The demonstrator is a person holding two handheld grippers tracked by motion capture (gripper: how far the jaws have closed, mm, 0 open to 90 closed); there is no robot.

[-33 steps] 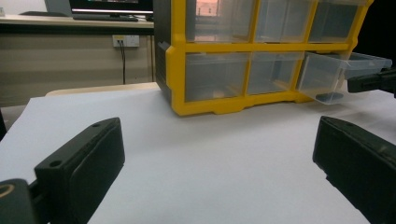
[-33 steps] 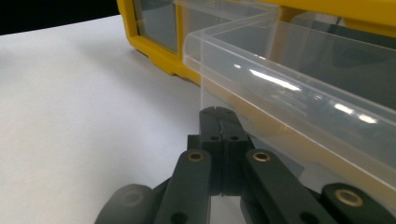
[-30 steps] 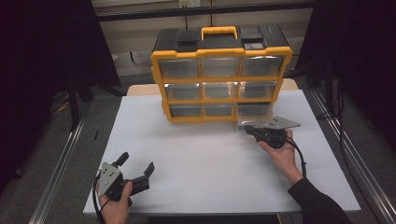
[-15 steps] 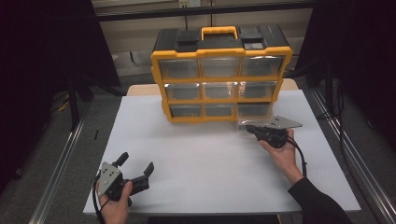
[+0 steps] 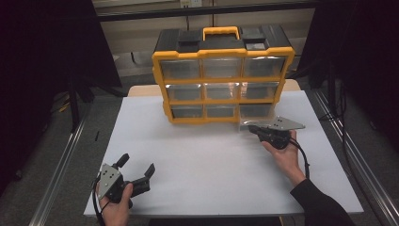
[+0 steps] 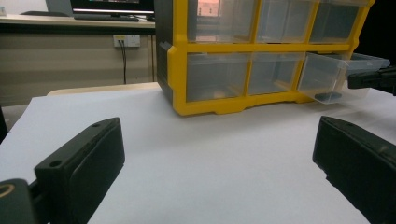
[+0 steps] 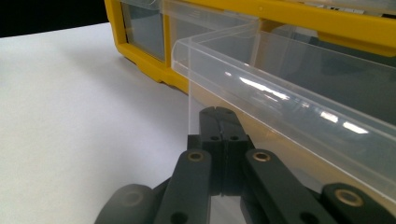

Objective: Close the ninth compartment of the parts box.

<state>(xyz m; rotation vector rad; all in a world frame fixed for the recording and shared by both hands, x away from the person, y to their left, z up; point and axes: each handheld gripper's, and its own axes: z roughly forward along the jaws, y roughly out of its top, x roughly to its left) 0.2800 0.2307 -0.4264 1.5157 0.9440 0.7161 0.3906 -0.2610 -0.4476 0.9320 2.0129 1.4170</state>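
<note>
A cabinet (image 5: pixel 223 77) of drawers stands at the far middle of the table (image 5: pixel 207 165). Its lower right drawer (image 5: pixel 256 113) is pulled partway out towards the near side. The right claw (image 5: pixel 254 128) lies just before that drawer, at its front wall, near the table's right side. The left claw (image 5: pixel 141 172) sits at the near left corner of the table, well apart from the cabinet.
</note>
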